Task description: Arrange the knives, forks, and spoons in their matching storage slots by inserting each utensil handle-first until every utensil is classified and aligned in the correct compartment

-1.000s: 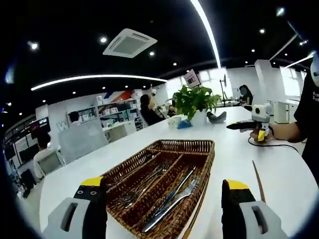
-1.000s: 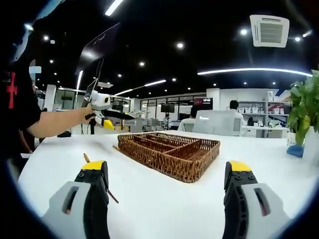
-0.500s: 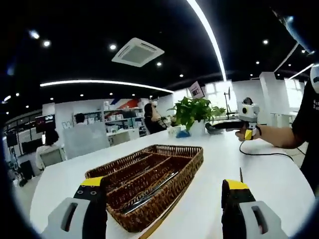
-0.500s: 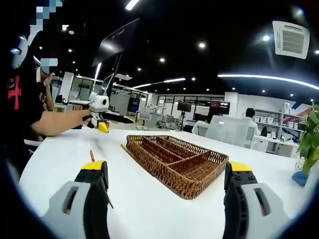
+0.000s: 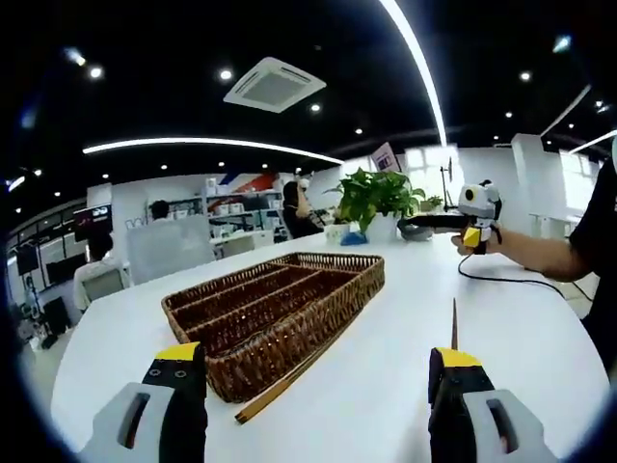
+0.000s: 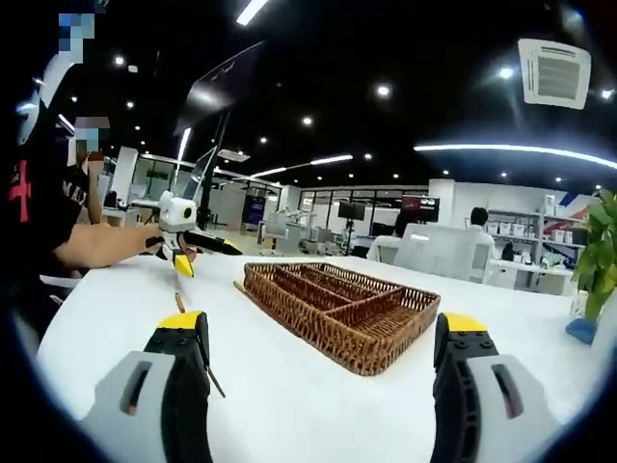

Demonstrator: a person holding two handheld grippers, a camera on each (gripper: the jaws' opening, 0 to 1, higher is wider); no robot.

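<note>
Fingers of the left gripper stand wide apart and empty above the white table; the right gripper is spread just as wide, holding nothing. Near the left gripper lies 1 thin brown-handled utensil, and a long stick rests against the wicker tray. Further off, the tray's slots show no contents from this low angle. Judged step: picking up the next utensil; the next move calls for lowering onto its handle
</note>
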